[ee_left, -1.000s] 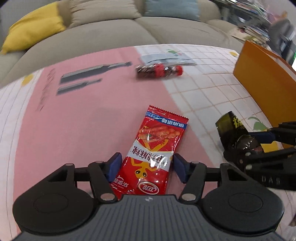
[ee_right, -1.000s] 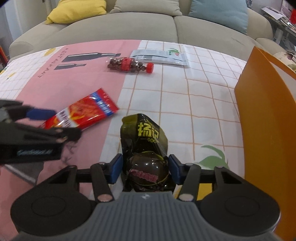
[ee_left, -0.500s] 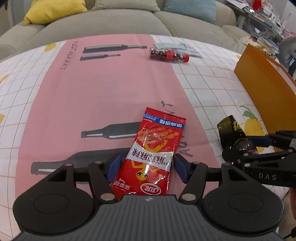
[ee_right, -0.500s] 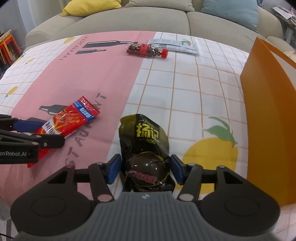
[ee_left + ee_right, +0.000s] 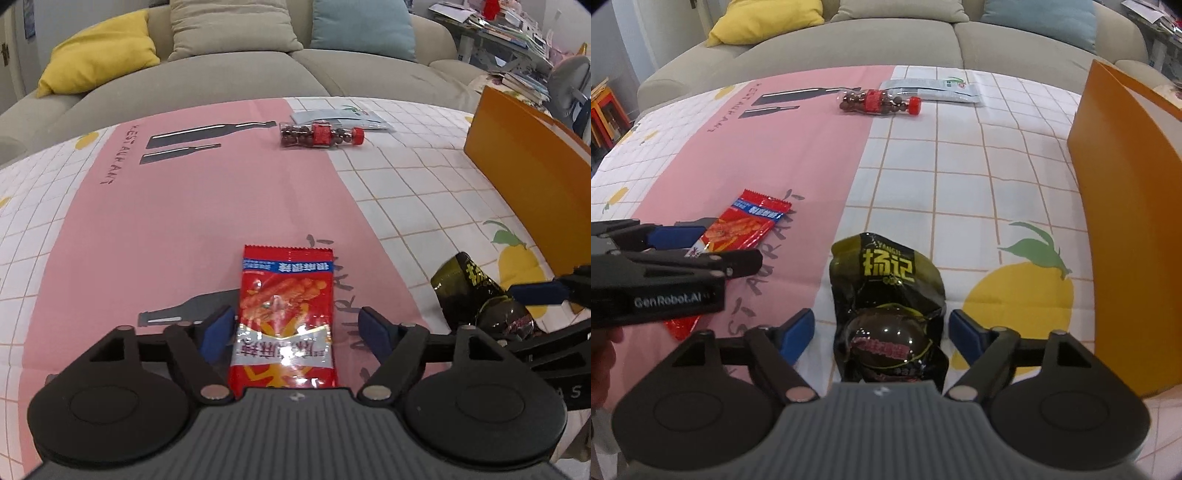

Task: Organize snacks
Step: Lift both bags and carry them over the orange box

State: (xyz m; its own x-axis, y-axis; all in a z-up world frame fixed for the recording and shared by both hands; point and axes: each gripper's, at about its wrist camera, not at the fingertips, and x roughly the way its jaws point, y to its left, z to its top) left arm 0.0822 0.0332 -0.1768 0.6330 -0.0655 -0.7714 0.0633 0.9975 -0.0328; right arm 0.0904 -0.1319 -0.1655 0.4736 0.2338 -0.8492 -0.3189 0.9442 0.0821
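A red snack packet (image 5: 286,314) lies flat on the pink strip of the tablecloth (image 5: 184,229), between the blue pads of my left gripper (image 5: 295,332). Its jaws are opening and the pads stand off the packet. A dark green packet with yellow lettering (image 5: 886,291) lies on the cloth between the pads of my right gripper (image 5: 881,332), whose jaws are also opening, with a gap on each side. In the right wrist view the left gripper (image 5: 731,242) sits over the red packet (image 5: 746,225). In the left wrist view the right gripper (image 5: 509,317) straddles the dark packet (image 5: 469,291).
A tall orange box (image 5: 1126,221) stands at the table's right side. At the far end lie a small bottle of chocolate balls with a red label (image 5: 879,101) and a flat white pouch (image 5: 934,86). A grey sofa (image 5: 229,70) with cushions is behind.
Both grippers have widened their jaws and let go of their packets, which now rest flat on the cloth. Both views have pulled back toward the near table edge.
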